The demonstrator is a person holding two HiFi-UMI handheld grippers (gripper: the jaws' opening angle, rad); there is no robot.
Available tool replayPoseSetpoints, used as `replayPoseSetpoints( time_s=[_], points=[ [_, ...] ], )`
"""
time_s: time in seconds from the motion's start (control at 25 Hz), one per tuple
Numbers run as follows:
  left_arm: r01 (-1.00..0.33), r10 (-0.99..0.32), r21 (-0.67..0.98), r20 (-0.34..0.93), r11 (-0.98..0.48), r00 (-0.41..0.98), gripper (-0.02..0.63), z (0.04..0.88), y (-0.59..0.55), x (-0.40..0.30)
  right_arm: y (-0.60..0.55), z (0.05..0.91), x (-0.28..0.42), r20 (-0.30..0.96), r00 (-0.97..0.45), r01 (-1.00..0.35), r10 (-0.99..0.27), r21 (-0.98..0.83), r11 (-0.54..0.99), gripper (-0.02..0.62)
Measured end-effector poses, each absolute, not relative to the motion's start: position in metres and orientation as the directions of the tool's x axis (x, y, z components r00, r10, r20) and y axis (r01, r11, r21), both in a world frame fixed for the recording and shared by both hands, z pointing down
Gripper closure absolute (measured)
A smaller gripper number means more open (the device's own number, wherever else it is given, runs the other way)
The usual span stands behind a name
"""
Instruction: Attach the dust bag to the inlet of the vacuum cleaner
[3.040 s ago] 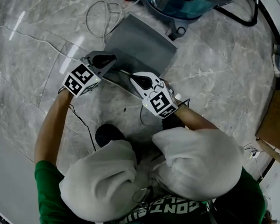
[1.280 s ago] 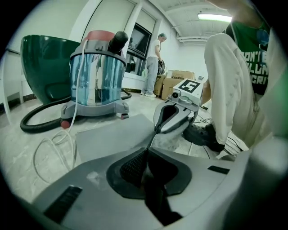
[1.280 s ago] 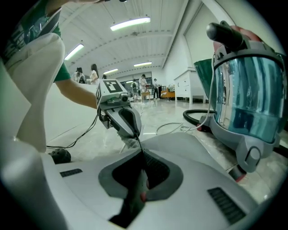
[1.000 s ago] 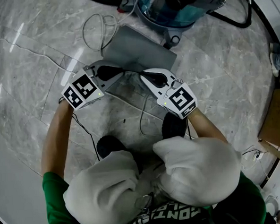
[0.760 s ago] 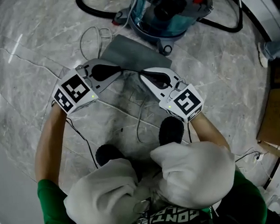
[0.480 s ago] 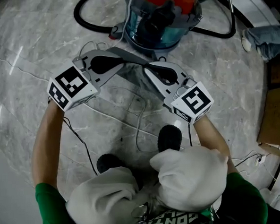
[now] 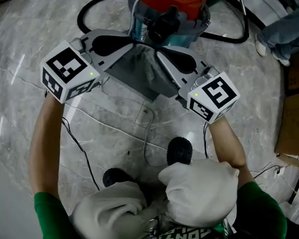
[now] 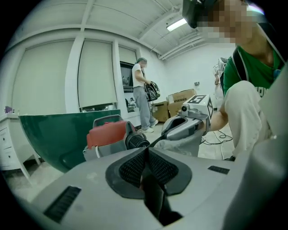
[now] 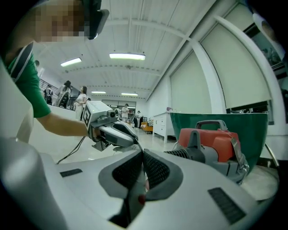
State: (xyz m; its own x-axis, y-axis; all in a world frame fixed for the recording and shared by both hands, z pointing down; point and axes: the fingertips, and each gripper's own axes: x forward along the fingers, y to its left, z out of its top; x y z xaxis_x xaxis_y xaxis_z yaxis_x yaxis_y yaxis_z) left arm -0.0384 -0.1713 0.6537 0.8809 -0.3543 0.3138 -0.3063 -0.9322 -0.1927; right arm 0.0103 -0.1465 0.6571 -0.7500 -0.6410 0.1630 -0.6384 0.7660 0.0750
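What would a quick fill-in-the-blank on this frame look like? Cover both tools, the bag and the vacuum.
1. The left tool and the right tool are each ____ on the grey dust bag.
2. The vacuum cleaner just beyond the dust bag has a ____ top.
3. The hose looping on the floor beside the vacuum cleaner is ____ in colour.

Missing words: shut; red; black

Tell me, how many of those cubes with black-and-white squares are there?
2. One marker cube sits on the left gripper, upper left in the head view; the other on the right gripper, right of centre. Both grippers are shut on the grey dust bag. None looks hidden.
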Motion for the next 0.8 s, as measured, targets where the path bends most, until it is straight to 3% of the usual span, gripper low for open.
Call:
replayPoseSetpoints(
  time_s=[0.8],
  points=[
    [-0.356,-0.405,-0.211,0.276,-0.91,0.872,0.578,0.658,-0.223,-0.011,-0.192,0.659,0.035,0.174,-0.668,-0.718,-0.723,0.1,0.688,0.578]
  ],
)
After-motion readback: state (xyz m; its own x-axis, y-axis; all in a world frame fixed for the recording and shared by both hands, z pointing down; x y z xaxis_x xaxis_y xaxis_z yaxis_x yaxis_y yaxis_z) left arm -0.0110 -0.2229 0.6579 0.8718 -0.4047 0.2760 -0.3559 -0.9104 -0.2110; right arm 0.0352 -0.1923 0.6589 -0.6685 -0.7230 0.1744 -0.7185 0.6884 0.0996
